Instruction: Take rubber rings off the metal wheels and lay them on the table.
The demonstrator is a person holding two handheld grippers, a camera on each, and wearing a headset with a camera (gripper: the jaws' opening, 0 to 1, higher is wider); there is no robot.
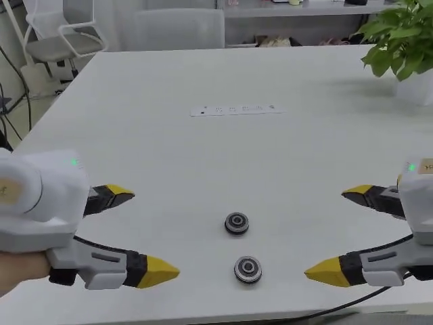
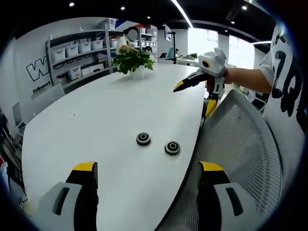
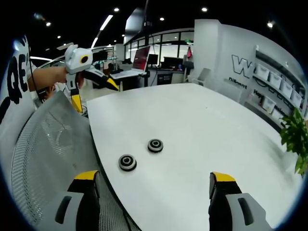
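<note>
Counted two metal wheels, rear wheel (image 1: pixel 236 223) and front wheel (image 1: pixel 247 269), black rubber rings (image 1: pixel 227 224) fitted, lying close together near front edge of white table (image 1: pixel 203 156). Flanked by left gripper (image 1: pixel 154 234) and right gripper (image 1: pixel 325 233), both spread wide, grasping nothing. Noted one potted plant (image 1: pixel 399 40) at far corner, one chair (image 1: pixel 61 40) beyond, shelving (image 2: pixel 77 53) along wall

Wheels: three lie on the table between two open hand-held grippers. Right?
No, the head view shows two wheels, not three: a far wheel and a near wheel, on the table between the open left hand-held gripper and right hand-held gripper.
</note>
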